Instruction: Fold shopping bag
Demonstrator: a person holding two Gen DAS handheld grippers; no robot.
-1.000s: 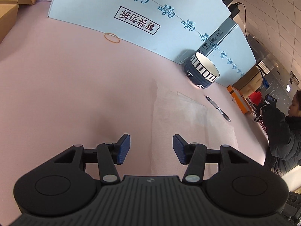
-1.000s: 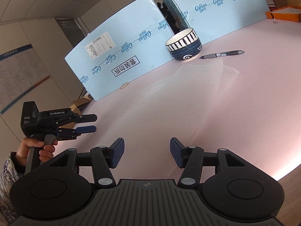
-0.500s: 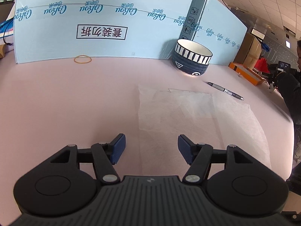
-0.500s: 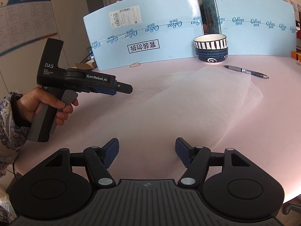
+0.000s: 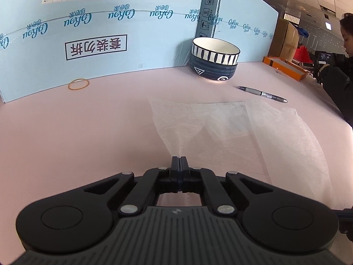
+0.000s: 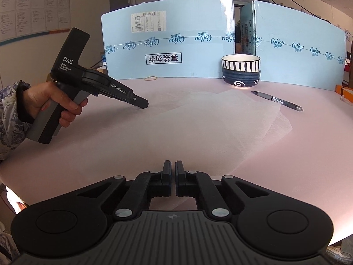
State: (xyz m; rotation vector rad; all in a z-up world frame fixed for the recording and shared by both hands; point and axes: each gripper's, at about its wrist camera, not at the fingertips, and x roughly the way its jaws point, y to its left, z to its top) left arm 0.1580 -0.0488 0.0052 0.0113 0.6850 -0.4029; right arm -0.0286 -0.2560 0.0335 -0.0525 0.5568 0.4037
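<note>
Now left gripper (image 5: 179, 159) pinching shopping bag (image 5: 238, 130), right gripper (image 6: 173, 165) near-closed

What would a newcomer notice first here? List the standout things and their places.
The striped blue-and-white bowl stands at the back against the pale blue printed boards, with a pen lying to its right and a rubber band off to its left. A sheer white shopping bag lies flat on the pink table. The left gripper has its fingers shut at the bag's near-left edge.
</note>
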